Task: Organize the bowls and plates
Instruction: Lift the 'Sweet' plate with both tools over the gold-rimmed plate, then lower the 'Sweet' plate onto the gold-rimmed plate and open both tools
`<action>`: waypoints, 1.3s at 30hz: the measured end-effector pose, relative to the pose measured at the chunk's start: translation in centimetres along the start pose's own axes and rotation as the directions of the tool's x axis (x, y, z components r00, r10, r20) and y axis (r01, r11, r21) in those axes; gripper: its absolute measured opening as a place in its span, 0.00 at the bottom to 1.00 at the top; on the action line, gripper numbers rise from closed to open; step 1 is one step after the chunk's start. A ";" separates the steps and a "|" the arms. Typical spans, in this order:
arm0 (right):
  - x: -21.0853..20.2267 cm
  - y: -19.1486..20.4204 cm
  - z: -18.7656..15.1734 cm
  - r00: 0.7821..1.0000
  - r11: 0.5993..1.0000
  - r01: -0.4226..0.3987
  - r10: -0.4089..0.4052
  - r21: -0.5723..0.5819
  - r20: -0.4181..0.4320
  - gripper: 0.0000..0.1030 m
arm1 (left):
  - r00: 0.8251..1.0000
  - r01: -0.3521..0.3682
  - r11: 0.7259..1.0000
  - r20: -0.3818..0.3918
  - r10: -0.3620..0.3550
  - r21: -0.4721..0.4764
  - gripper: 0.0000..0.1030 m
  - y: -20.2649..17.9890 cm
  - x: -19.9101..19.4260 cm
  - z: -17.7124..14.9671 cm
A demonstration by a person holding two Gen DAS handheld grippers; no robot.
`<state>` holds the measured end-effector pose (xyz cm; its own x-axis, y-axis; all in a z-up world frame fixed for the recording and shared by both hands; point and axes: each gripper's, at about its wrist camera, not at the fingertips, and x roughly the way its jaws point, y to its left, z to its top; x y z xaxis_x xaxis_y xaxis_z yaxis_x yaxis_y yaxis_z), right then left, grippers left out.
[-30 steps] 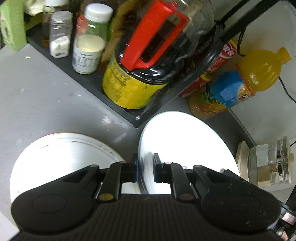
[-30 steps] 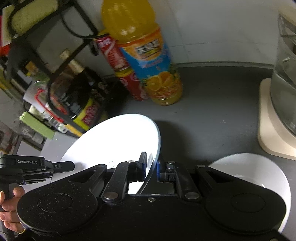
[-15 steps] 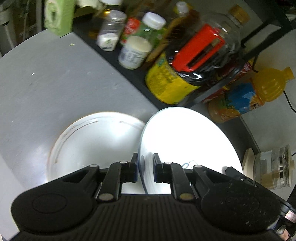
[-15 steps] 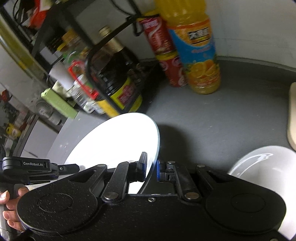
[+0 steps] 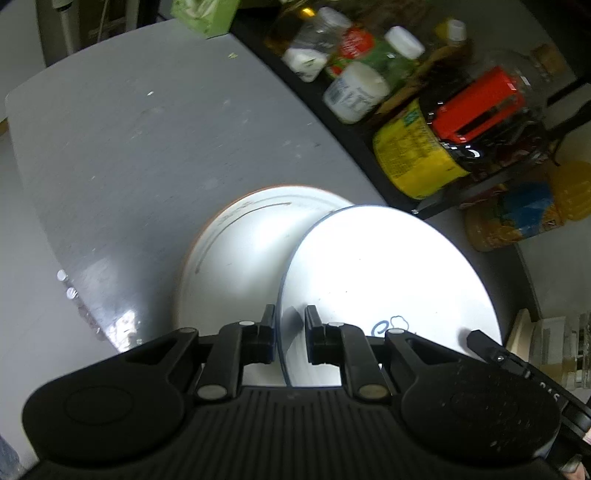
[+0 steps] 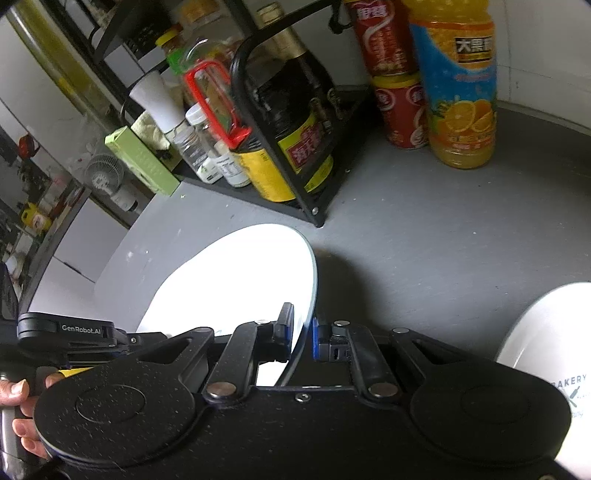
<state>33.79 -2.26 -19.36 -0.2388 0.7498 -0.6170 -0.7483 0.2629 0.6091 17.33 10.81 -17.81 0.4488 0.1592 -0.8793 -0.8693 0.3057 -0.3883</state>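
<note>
A white plate with a thin blue rim [image 5: 388,277] hangs tilted over the grey table, held at two sides. My left gripper [image 5: 290,332] is shut on its near rim. In the right wrist view the same plate [image 6: 240,277] has my right gripper [image 6: 303,332] shut on its rim at the other side. The left gripper's black body [image 6: 74,330] and a hand [image 6: 18,406] show at the left there. Below and left of the held plate an orange-rimmed white plate [image 5: 240,251] lies flat, partly covered by it. Another white dish [image 6: 546,332] printed "BAKERY" lies at the lower right.
A black rack [image 6: 317,218] stands at the back with a dark sauce jug [image 5: 424,162] and several jars. Beside it stand an orange juice bottle [image 6: 461,92] and red cans [image 6: 399,110]. A green box [image 5: 203,14] and a glass jar on a cream base [image 5: 554,354] flank the table [image 5: 129,147].
Both grippers carried the blue-rimmed plate sideways, away from the rack. It now overlaps the orange-rimmed plate, which had been off to its left. The "BAKERY" dish slid toward the right edge of view.
</note>
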 end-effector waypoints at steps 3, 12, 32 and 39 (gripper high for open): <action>0.4 0.4 -0.2 1.000 1.000 0.008 -0.008 -0.007 -0.014 0.09 | 1.000 0.002 1.000 -0.009 -0.002 -0.015 0.13 0.6 0.2 0.0; 1.8 1.1 -0.8 0.999 1.000 0.020 -0.021 -0.023 -0.042 0.09 | 1.000 -0.008 0.999 -0.029 0.007 -0.042 0.13 2.0 0.9 0.4; 4.2 1.2 -1.2 0.996 0.999 0.033 -0.033 0.005 -0.081 0.07 | 0.992 -0.123 0.991 -0.002 0.123 0.058 0.30 1.8 0.1 1.8; 5.2 2.0 -1.1 0.994 0.998 0.047 -0.050 -0.034 -0.098 0.09 | 0.988 -0.155 0.987 -0.002 0.155 0.035 0.41 2.9 0.3 2.2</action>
<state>30.39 1.46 -21.93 -0.2605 0.6726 -0.6927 -0.7795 0.2768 0.5620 15.39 13.81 -18.57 0.3078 0.2031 -0.9295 -0.9207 0.3099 -0.2372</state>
